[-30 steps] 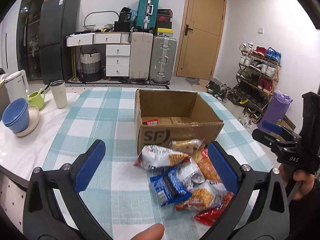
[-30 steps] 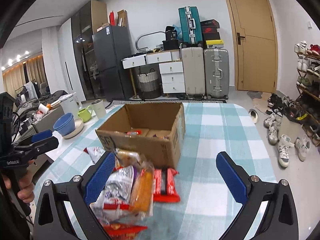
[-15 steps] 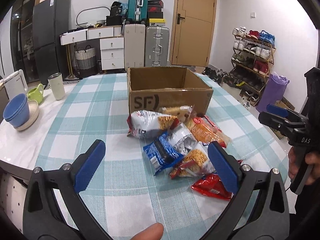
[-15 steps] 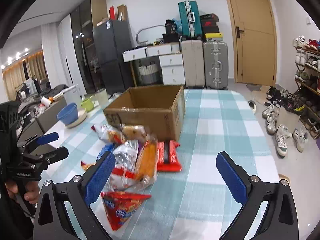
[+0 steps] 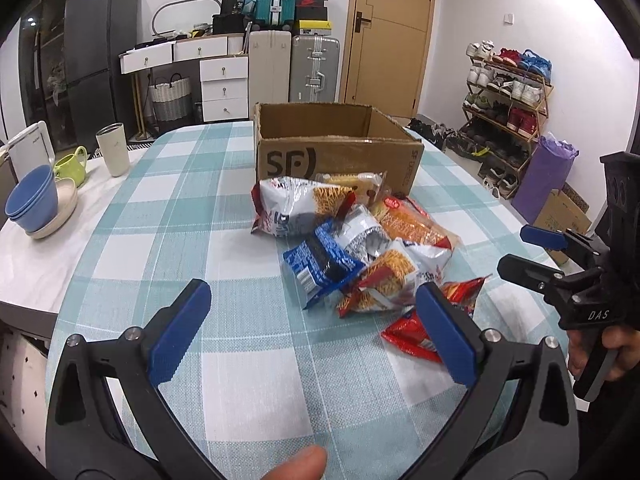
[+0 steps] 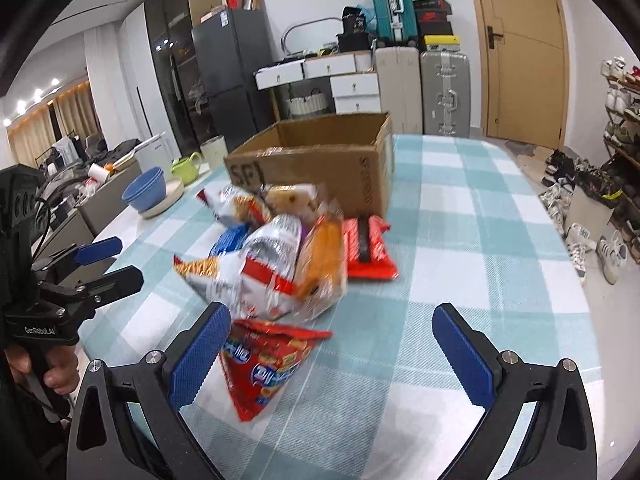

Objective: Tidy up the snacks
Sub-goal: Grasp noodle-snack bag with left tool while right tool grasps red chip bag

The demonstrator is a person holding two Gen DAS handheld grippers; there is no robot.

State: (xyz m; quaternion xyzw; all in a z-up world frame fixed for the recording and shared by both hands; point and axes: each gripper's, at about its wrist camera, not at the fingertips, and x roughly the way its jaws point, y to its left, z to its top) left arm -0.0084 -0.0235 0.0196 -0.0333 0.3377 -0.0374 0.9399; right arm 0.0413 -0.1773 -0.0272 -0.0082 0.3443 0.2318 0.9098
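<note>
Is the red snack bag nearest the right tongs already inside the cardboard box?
No, the red snack bag lies on the tablecloth, well short of the cardboard box.

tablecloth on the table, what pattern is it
The tablecloth is a teal-and-white check, clearest in the right wrist view.

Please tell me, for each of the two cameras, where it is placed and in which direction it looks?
Left wrist: on the open left gripper, facing the snack pile and cardboard box; a fingertip and the right gripper show.
Right wrist: on the open right gripper, facing the same pile from its right; the left gripper shows.
Shared: pile, box, checked tablecloth.
</note>
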